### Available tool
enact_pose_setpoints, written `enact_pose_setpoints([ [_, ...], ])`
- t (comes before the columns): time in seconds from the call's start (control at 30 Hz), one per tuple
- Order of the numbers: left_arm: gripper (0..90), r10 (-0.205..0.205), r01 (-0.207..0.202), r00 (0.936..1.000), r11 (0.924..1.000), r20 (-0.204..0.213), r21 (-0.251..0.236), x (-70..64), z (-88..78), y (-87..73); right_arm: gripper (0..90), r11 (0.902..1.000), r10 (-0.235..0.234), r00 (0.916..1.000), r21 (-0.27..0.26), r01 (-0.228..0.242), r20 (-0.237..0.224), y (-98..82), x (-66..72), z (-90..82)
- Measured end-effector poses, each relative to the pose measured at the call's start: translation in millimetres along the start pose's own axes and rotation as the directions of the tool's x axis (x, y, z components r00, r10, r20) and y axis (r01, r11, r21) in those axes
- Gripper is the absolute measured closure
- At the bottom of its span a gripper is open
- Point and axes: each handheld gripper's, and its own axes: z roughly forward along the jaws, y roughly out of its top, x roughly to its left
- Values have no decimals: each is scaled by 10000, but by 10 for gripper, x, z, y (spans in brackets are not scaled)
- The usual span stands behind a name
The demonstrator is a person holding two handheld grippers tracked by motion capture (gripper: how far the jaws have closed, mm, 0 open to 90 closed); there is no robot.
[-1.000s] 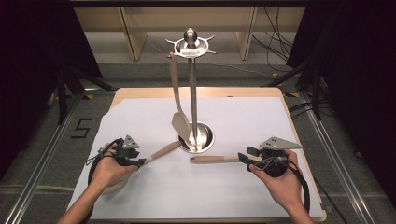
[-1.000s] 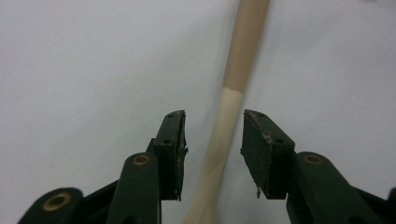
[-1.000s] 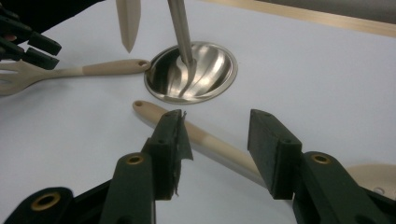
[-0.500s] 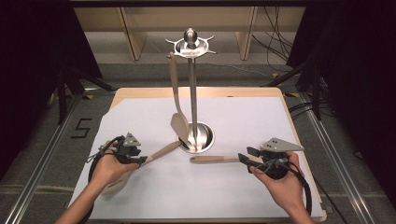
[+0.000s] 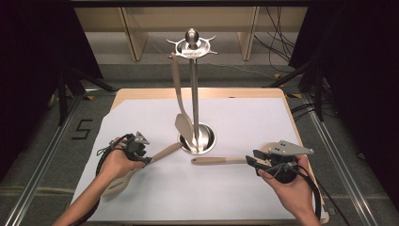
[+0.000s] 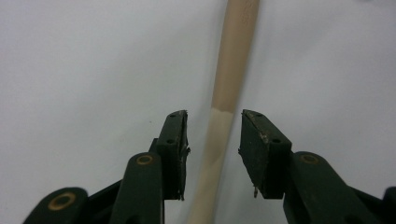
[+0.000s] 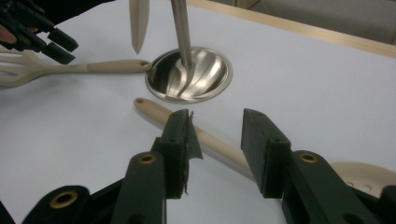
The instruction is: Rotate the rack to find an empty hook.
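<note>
A slotted spatula [image 5: 117, 182] lies at the left on the white sheet, its wooden handle [image 6: 229, 88] running between the jaws of my left gripper [image 5: 141, 155]. That gripper [image 6: 215, 114] stands open, with gaps on both sides of the handle. At the right a perforated spoon [image 7: 364, 177] lies with its handle [image 5: 219, 160] pointing at the stand. My right gripper [image 5: 254, 161] straddles this handle [image 7: 215, 142]; its jaws have just been closing, and the gripper [image 7: 217, 116] is open with the handle between the pads.
A metal utensil stand [image 5: 193, 94] rises from a round base [image 5: 208, 136] mid-table, with a beige spatula [image 5: 182, 120] hanging from its top ring. The white sheet [image 5: 244, 117] covers a wooden table [image 5: 202, 92]. Dark curtains and floor rails flank it.
</note>
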Motion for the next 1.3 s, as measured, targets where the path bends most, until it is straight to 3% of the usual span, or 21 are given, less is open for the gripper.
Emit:
enact_pose_setpoints([
  [0.07, 604, 30, -30, 10000, 9999, 11, 127, 8, 13, -2, 629, 9996, 269, 9996, 41, -269, 39, 13, 11, -19],
  [0.1, 604, 46, -45, 10000, 9998, -25, 193, 11, 19, -2, 629, 9998, -37, 9999, -191, 39, 136, 18, -14, -8],
  [0.13, 603, 80, -79, 10000, 9995, -32, 299, 14, 22, -1, 629, 9998, 12, 10000, -191, -10, 81, 22, -18, -3],
  [0.17, 601, 74, -73, 10000, 9995, -26, 303, 15, 32, -5, 629, 9995, 313, 9995, -48, -313, 13, 27, 0, -9],
  [0.27, 597, 279, -283, 9996, 9978, 72, 600, 22, 51, -3, 630, 9998, -110, 9999, -173, 111, 62, 39, -29, 15],
  [0.37, 605, 481, -493, 9987, 9938, 137, 993, 31, 68, 2, 630, 9997, 166, 9998, -188, -167, -83, 46, -4, 36],
  [0.4, 613, 533, -543, 9985, 9922, 117, 1118, 34, 79, 2, 630, 9998, -35, 10000, -180, 34, -36, 51, -15, 38],
  [0.43, 619, 527, -540, 9985, 9913, 143, 1197, 35, 92, 1, 630, 9995, 302, 9995, -55, -303, -134, 54, 8, 33],
  [0.47, 623, 498, -519, 9986, 9902, 192, 1299, 34, 102, 0, 630, 9996, 283, 9995, -35, -283, -161, 54, 0, 35],
  [0.5, 625, 671, -694, 9975, 9875, 212, 1415, 44, 110, 3, 630, 9991, 430, 9990, 39, -430, -149, 51, 14, 32],
  [0.53, 624, 704, -730, 9973, 9856, 223, 1522, 43, 119, 2, 630, 9998, 177, 9998, -54, -178, -90, 50, -7, 38],
  [0.7, 630, 934, -989, 9950, 9739, 366, 2041, 61, 151, -4, 630, 9986, 528, 9985, 41, -528, -118, 41, 8, 30],
  [0.73, 632, 927, -991, 9949, 9719, 396, 2135, 68, 154, -5, 630, 9996, 272, 9995, -44, -273, -129, 43, -13, 36],
  [0.87, 641, 803, -914, 9953, 9638, 543, 2503, 102, 166, -9, 628, 9994, 338, 9992, -25, -338, -214, 47, -2, 35],
  [0.9, 641, 832, -973, 9945, 9588, 636, 2671, 117, 161, -6, 628, 9989, 470, 9987, 53, -469, -186, 46, 14, 30],
  [0.97, 642, 825, -995, 9941, 9522, 703, 2887, 129, 162, 0, 627, 9999, 156, 9998, -57, -157, -115, 44, -11, 39],
  [1.0, 644, 913, -1103, 9930, 9444, 751, 3097, 131, 167, 6, 627, 9986, 520, 9985, 57, -519, -173, 41, 14, 33],
  [1.07, 651, 1019, -1268, 9906, 9341, 911, 3339, 134, 174, 17, 627, 9984, 571, 9982, 43, -570, -188, 41, 13, 28],
  [1.13, 652, 843, -1093, 9924, 9378, 893, 3295, 130, 189, 24, 626, 9984, 557, 9982, -70, -558, -215, 37, 9, 39],
  [1.2, 667, 757, -1036, 9926, 9359, 951, 3367, 123, 197, 33, 626, 9995, 284, 9996, -141, -285, -66, 33, -11, 38],
  [1.3, 702, 844, -1165, 9908, 9304, 1061, 3476, 118, 209, 47, 626, 9981, 614, 9980, 86, -613, -172, 35, 9, 29],
])
